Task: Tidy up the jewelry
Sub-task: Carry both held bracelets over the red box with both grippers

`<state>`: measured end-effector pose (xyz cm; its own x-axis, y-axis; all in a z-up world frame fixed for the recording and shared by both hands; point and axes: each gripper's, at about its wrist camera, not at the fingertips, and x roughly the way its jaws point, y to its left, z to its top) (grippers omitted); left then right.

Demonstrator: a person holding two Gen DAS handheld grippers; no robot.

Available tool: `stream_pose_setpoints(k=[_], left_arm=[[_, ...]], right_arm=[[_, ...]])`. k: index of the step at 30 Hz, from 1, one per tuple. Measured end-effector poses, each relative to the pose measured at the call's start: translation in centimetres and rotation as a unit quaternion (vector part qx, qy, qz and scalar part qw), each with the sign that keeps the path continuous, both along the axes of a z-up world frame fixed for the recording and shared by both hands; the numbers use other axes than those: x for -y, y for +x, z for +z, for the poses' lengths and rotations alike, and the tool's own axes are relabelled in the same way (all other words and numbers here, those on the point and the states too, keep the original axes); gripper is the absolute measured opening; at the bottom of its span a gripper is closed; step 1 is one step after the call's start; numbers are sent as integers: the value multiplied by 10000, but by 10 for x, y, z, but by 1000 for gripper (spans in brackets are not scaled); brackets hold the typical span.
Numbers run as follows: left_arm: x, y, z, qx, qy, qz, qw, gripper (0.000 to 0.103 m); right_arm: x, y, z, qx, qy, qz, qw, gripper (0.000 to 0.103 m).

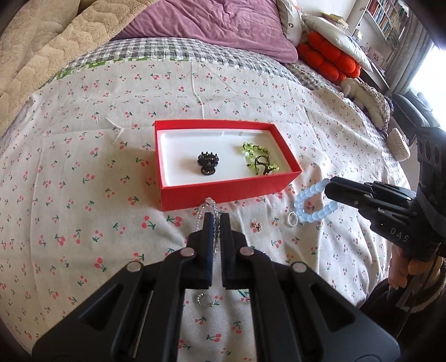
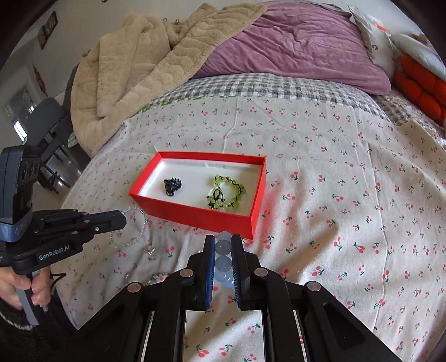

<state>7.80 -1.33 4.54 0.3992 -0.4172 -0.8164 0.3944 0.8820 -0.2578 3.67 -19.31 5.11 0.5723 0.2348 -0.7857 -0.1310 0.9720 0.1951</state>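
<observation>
A red box (image 1: 223,195) with a white lining lies on the cherry-print bedspread. Inside it are a black hair claw (image 1: 207,164) and a green bead bracelet (image 1: 257,157). My left gripper (image 1: 217,218) is shut on a silver bead chain bracelet (image 1: 207,200), which hangs just off the bed in front of the box. My right gripper (image 2: 223,239) is shut on a pale blue bead bracelet (image 2: 223,247), lifted near the box's front right corner. The same box (image 2: 195,215) shows in the right wrist view, with my left gripper (image 2: 124,220) and its chain (image 2: 144,222) on the left.
Loose pieces lie on the bedspread before the box: a small pearl ring (image 1: 292,220), a tiny earring (image 1: 257,226) and a beaded ring (image 1: 205,299) under my left gripper. A purple duvet (image 1: 217,25), beige blanket (image 2: 133,69) and orange cushion (image 1: 326,60) lie behind.
</observation>
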Motion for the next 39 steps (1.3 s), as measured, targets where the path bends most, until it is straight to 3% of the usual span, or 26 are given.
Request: stream_pose_setpoints(k=[11,19,27,39], left_arm=[[4,16,26,149,-401,121,9990,5],[16,35,32,63,-788,127,9968,5],[25,65,18,-251,-1266,269,9913,5],[13,82,-13,-398,-607,671,9951,5]], right_arm=[[1,14,42,394,422,-240,9980,11],[-7,32,45,411,601,-318,9968,11],[-10,55,43,407,826,-445,9948,11],[-26,76,27,199,808,-247,9962,11]])
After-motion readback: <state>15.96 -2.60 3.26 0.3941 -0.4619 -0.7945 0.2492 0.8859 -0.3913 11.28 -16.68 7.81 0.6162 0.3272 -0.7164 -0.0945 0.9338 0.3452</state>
